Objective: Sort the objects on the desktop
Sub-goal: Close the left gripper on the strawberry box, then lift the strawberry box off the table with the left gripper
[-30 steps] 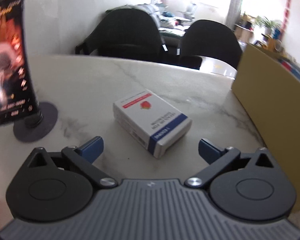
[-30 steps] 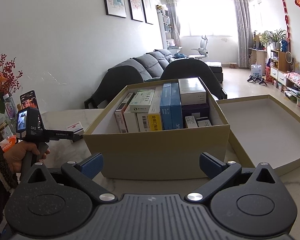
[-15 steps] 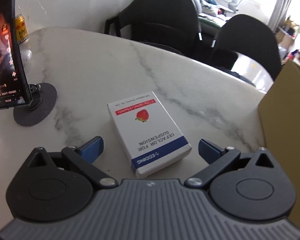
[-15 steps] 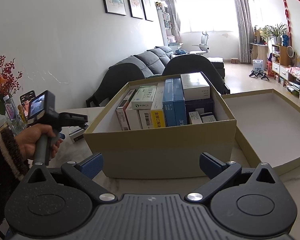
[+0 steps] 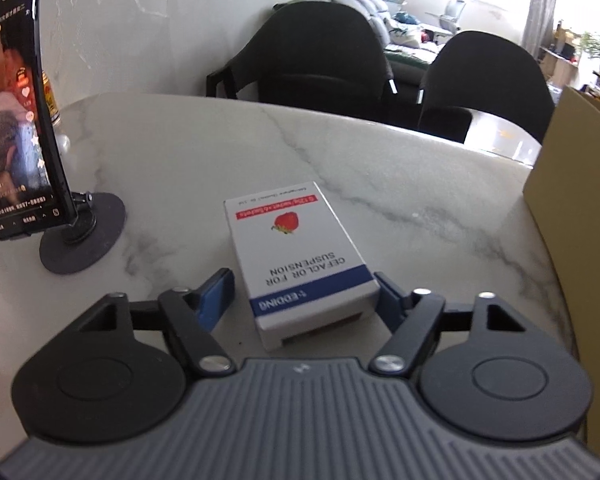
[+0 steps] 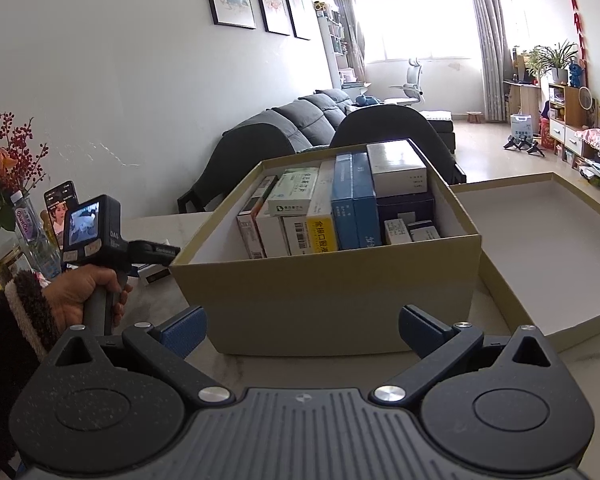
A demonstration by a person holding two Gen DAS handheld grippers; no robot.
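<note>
My left gripper point(image 5: 304, 292) is closing around the medicine box point(image 5: 300, 256) lying flat on the table point(image 5: 400, 168); the left pad is not yet touching. My right gripper point(image 6: 300, 332) gapes empty before the carton point(image 6: 340, 280).

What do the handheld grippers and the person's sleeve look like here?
Both grippers, left gripper and right gripper, have black linkage arms, round black hubs, silver rivets, a ribbed grey body and blue textured pads. The left one carries a small screen. The sleeve is dark with fuzzy lining.

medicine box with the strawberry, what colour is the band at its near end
Dark blue, clearest in the left wrist view.
</note>
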